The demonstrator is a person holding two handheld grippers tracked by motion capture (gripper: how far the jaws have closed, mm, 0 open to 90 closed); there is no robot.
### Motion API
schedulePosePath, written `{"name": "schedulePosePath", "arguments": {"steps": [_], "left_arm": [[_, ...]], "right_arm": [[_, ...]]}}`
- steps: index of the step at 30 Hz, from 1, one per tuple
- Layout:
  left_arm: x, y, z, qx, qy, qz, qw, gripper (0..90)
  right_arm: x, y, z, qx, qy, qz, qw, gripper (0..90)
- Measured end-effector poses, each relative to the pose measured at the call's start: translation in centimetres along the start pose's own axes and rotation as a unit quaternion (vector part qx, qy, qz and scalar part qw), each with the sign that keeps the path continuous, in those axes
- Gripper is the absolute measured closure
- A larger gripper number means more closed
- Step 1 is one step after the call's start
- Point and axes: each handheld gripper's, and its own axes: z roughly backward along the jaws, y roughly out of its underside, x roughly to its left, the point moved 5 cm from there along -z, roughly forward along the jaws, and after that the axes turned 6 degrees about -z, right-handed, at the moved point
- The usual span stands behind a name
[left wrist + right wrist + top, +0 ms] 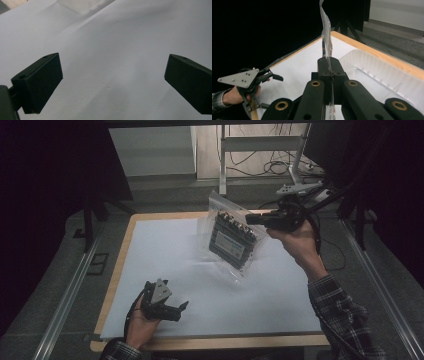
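- At far right, above the table (120,265): clear bag (231,236) of dark parts is pinched by the right gripper (267,220), jaws closed on its edge, presumably for carrying.
- Near left: left gripper (181,309) is rested low, jaws wide apart, nothing held.

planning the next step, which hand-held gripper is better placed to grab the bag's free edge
Left. The left hand-held gripper is open and holds nothing, low over the white sheet. The right hand-held gripper is shut on the clear bag, holding it up.

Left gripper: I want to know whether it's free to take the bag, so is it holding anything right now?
No, the left gripper has its jaws spread wide over the bare white table sheet, with nothing between them.
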Motion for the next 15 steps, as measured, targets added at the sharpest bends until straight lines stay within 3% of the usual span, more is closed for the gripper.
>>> {"name": "schedulePosePath", "arguments": {"steps": [15], "left_arm": [[0.2,0.1,-0.1,0.006,-0.004,0.006,1.0000,0.0]], "right_arm": [[-1.9,-3.0,-1.7,-0.013,0.023,-0.005,0.9996,88.8]]}}
